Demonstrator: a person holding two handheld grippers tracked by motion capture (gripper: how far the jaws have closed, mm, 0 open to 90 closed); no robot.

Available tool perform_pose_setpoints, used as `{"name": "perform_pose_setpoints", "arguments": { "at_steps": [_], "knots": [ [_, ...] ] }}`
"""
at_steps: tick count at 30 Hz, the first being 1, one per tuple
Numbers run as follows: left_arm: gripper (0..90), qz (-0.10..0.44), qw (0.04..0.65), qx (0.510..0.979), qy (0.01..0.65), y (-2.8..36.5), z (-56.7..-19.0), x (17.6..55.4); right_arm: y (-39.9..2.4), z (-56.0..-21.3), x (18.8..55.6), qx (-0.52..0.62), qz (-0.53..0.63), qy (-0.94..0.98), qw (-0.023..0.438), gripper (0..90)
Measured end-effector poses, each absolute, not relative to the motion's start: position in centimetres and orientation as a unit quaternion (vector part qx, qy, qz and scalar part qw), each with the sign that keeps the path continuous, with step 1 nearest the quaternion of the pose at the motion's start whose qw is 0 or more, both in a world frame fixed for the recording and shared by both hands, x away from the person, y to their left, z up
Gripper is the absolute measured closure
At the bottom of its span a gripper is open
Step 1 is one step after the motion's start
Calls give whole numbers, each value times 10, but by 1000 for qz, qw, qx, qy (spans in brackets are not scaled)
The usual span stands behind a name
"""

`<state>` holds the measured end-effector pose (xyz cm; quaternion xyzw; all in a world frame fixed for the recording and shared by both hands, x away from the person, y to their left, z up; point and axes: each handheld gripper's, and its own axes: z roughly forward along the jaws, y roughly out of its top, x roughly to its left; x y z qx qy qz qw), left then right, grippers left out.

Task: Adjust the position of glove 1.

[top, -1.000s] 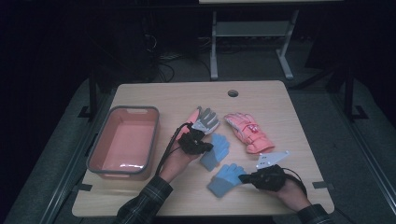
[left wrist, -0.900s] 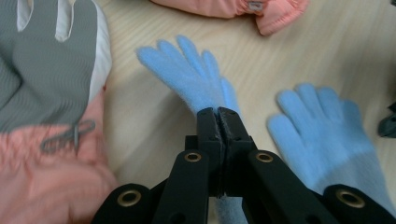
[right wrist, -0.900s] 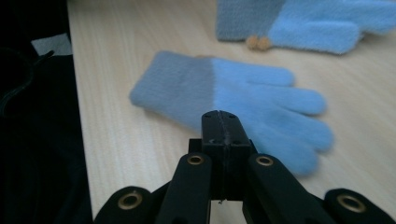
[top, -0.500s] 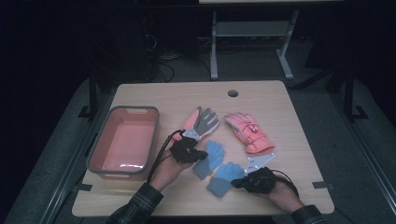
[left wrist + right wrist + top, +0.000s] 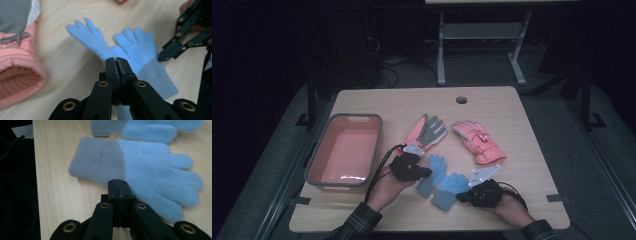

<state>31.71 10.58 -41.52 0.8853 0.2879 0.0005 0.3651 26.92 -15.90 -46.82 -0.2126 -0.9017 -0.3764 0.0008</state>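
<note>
Two fuzzy light-blue knit gloves with grey cuffs lie flat near the desk's front edge, about mid-width: left blue glove (image 5: 430,175) and right blue glove (image 5: 451,189), touching or overlapping at the palm, fingers pointing away from me.

My left tool (image 5: 424,172) sits at the left glove's side. In the left gripper view its jaws are pressed together with blue knit just under the tips (image 5: 116,65). I can't tell whether any fabric is pinched, since the tips hide the contact.

My right tool (image 5: 462,196) is at the right glove's cuff end. In the right gripper view its jaws are also closed tight, tips (image 5: 119,187) over the seam between grey cuff and blue palm. Looks like nothing is between them.

Handling, my judgement: these are light, limp and fleecy, so no breakage risk, but they'll drape, drag and snag on each other. Best hold is the grey ribbed cuff, which is thicker and gives a firm pinch. Pinching one finger would let the rest dangle.

Also on the desk: a coral-pink padded ski glove (image 5: 477,141) right of centre, a pink ski glove lying grey palm up (image 5: 428,132) at centre, and a grey-rimmed pink plastic bin (image 5: 314,157) along the left edge.
</note>
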Motion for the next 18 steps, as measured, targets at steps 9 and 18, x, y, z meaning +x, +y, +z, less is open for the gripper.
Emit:
{"name": "perform_pose_setpoints", "arguments": {
  "at_steps": [9, 18],
  "knots": [
    [882, -27, 382, 885, 266, 94, -411, 313, -150, -469, 272, -215, -379, -900, 11, 900],
    [882, -40, 371, 893, 253, 79, -416, 308, -139, -470, 276, -216, -383, -898, 12, 900]
  ]
}}
